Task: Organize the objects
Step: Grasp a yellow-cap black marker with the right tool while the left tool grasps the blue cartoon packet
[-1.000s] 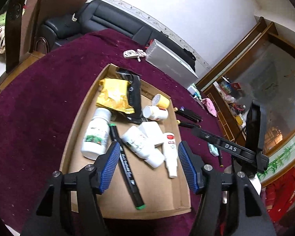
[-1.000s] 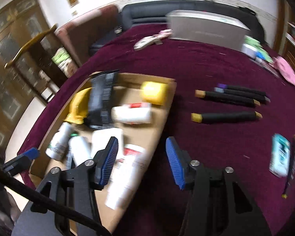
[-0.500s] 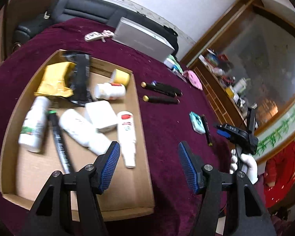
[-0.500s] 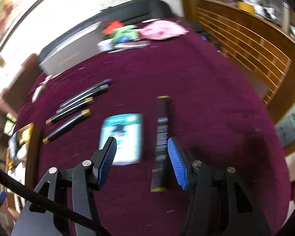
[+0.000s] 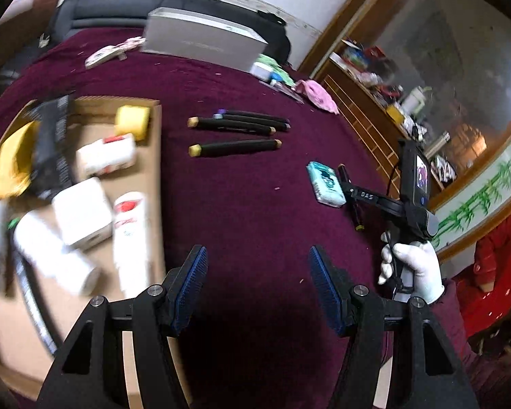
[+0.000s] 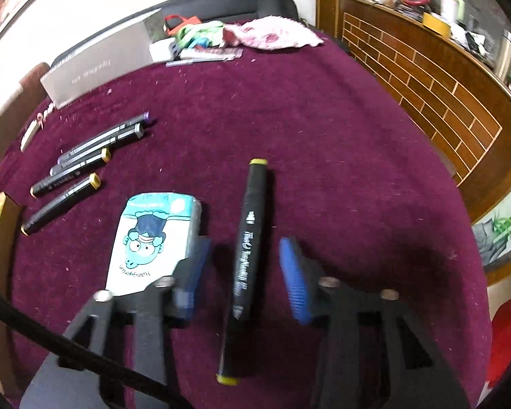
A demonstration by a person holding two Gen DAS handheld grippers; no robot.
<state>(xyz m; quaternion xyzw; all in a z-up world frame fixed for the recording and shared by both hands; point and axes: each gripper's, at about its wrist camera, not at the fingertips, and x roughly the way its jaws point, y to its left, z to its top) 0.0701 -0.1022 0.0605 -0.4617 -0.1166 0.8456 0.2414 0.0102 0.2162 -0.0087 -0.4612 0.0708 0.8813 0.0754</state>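
A black marker with yellow ends (image 6: 247, 259) lies on the maroon tablecloth between the open fingers of my right gripper (image 6: 243, 272), which is low over it. A teal tissue pack (image 6: 155, 238) lies just left of it, also in the left wrist view (image 5: 325, 184). Several more black markers (image 6: 81, 167) lie further left, also in the left wrist view (image 5: 236, 133). My left gripper (image 5: 257, 286) is open and empty above bare cloth, right of a cardboard tray (image 5: 153, 156) holding white bottles, a white box and packets.
A grey flat box (image 5: 201, 39) stands at the table's far side, with a pink cloth (image 6: 272, 32) and small clutter beside it. A wooden cabinet (image 6: 436, 81) runs along the right. A black sofa is behind the table.
My left gripper has swung right, off the tray to over the cloth. My right gripper has dropped closer, so the yellow-ended marker now sits between its fingers.
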